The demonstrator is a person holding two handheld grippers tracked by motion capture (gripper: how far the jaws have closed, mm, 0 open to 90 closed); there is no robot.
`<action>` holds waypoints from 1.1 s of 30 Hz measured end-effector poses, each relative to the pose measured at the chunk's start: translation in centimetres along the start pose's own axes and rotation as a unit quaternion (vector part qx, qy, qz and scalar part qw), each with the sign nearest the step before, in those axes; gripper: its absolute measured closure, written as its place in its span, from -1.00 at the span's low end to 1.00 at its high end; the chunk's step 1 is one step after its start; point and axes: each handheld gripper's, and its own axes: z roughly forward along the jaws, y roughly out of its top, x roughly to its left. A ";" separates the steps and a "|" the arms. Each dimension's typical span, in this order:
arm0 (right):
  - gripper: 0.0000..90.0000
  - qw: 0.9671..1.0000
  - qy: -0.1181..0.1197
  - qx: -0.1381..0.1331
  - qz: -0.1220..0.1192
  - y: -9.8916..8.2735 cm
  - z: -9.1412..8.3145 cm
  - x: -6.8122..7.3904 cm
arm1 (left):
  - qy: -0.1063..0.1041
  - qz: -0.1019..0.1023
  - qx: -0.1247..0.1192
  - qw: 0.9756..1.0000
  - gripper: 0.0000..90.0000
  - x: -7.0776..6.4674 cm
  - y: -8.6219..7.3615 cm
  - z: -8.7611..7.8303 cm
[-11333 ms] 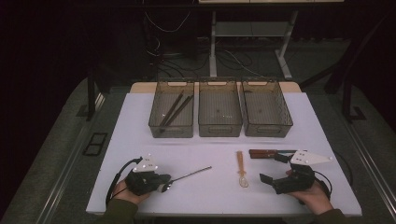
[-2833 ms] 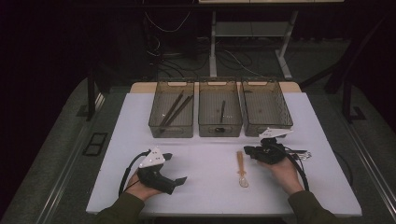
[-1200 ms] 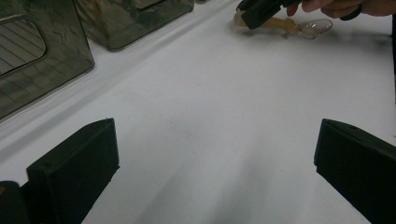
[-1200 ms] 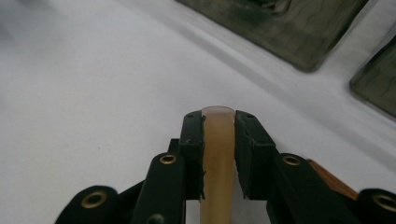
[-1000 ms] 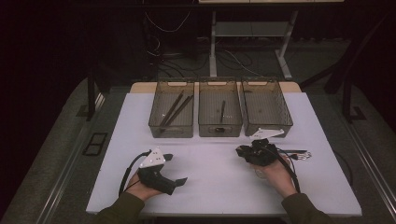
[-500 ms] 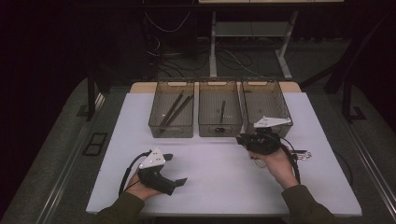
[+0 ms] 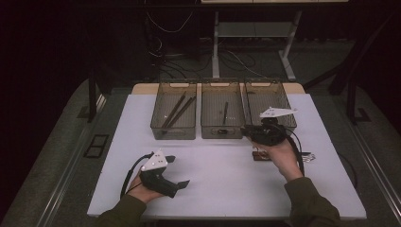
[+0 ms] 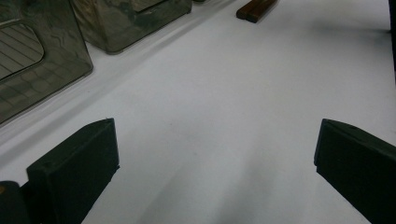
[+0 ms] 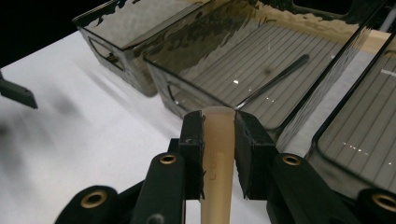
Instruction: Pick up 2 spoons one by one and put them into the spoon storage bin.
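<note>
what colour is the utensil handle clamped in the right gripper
Pale tan, like light wood; the handle shows best in the right gripper view, between the right gripper's black jaws.

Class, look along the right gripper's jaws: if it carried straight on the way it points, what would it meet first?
Probably the near wall of the middle smoky clear plastic bin, just ahead of the right gripper, whose jaws clamp a pale wooden handle. Depth is unclear; tilted higher, it might clear the rim.

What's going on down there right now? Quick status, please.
Right claw shut on wooden spoon, raised before middle bin. Left claw open, empty, over the table. Nothing blocking the bin.
</note>
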 end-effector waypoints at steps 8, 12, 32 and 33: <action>0.64 1.000 -0.006 -0.007 -0.004 3.1 0.6 -0.6 | 0.000 0.002 -0.002 1.000 -1.00 0.0 0.0 -0.1; 0.64 1.000 -0.014 -0.013 -0.005 5.0 1.4 -1.1 | 0.001 0.000 -0.008 1.000 -1.00 -0.1 0.0 0.0; 0.64 1.000 -0.020 0.001 0.007 9.5 8.8 -3.7 | 0.002 0.012 -0.006 1.000 -1.00 0.0 0.1 -0.1; 0.64 1.000 -0.020 0.005 0.007 9.5 9.1 -3.7 | 0.001 0.012 -0.007 1.000 -1.00 0.0 0.1 -0.1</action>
